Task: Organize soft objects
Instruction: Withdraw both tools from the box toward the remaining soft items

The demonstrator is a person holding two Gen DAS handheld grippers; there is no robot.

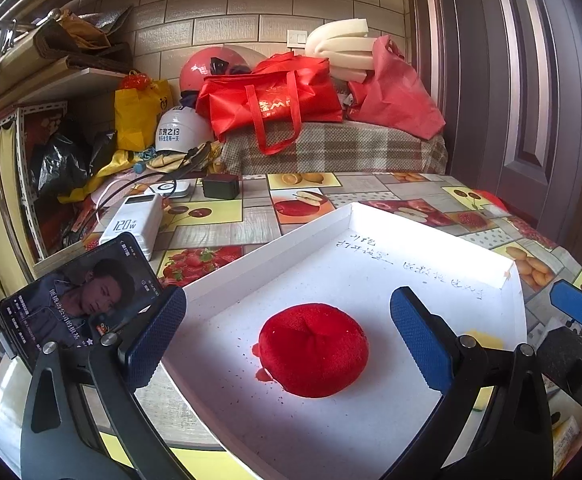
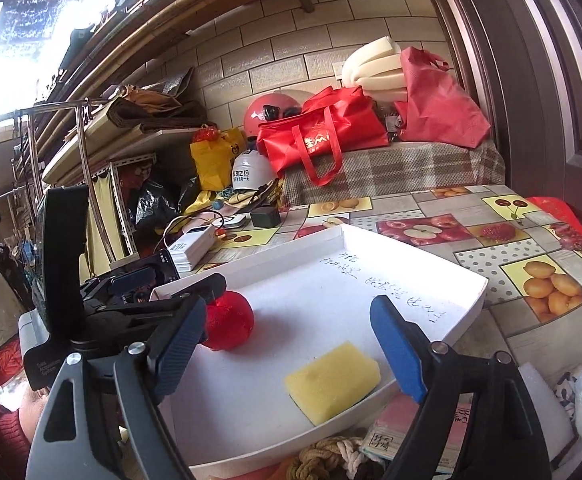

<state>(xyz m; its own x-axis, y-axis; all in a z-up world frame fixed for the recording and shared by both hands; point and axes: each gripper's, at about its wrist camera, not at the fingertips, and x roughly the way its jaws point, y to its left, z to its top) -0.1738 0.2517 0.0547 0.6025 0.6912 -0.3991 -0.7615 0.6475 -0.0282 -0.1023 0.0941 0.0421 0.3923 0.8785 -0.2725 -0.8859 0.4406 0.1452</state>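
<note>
Left hand-held gripper point(image 1: 289, 340): released, its blue pads spread wide to either side of the red plush cushion without touching it.
Right hand-held gripper point(image 2: 291, 346): released too, fingers wide apart above the near part of the tray, gripping nothing.
Rope point(image 2: 331, 458): a coil of tan and white cord at the bottom edge of the right wrist view, just outside the tray's near rim.
Yellow sponge point(image 2: 332, 382): lies flat inside the tray close to its near edge, between the right fingers in view.
Red plush cushion point(image 1: 313, 350): round, sits on the tray floor, apart from the sponge, toward the tray's left side.
White tray point(image 1: 431, 264): shallow cardboard box on the counter, handwriting across its far part.
Phone point(image 1: 79, 296): propped just left of the tray, screen lit.
Power bank point(image 1: 135, 220): white, behind the phone.
Counter point(image 2: 531, 240): covered with a fruit-print cloth.
Red bag point(image 1: 267, 96): farther back, on a plaid-covered surface.
</note>
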